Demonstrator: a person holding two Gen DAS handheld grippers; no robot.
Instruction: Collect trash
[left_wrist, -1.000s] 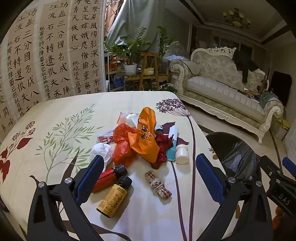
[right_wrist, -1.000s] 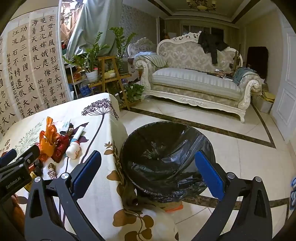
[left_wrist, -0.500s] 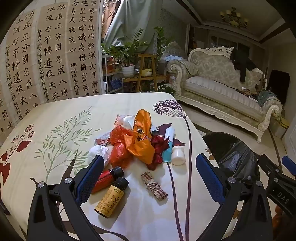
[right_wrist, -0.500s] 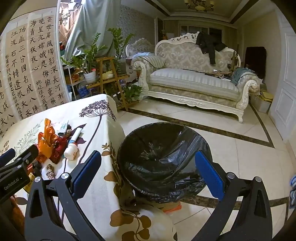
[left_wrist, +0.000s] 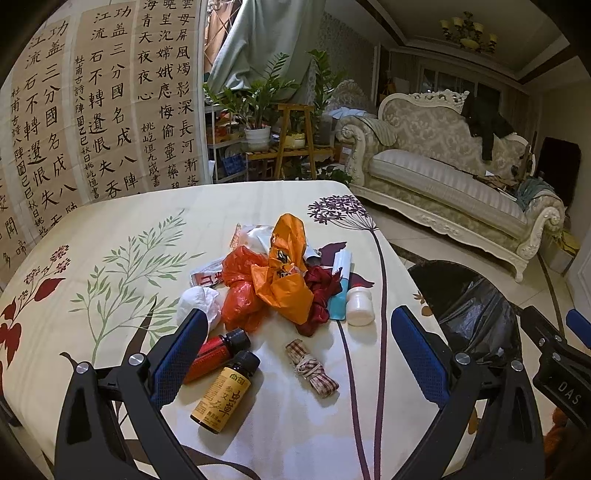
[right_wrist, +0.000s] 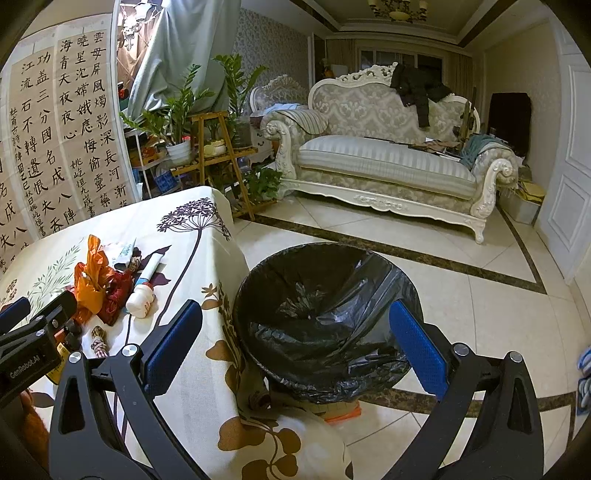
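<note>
Right, both claws gape wide, holding nothing. Left gripper (left_wrist: 295, 354) hovers over the table (left_wrist: 110, 236); nearest its fingers lie the amber bottle (left_wrist: 225, 393), the red bottle (left_wrist: 216, 350) and a checked bundle (left_wrist: 312, 369). Beyond them sits the heap: white wad (left_wrist: 197, 301), orange bags (left_wrist: 280, 273), a blue tube (left_wrist: 341, 291), a white jar (left_wrist: 360, 306). Right gripper (right_wrist: 295, 339) hangs over the bin (right_wrist: 327, 321) just beside the table, black liner looking empty. So, by my reckoning, nothing collected yet: the whole pile remains.
</note>
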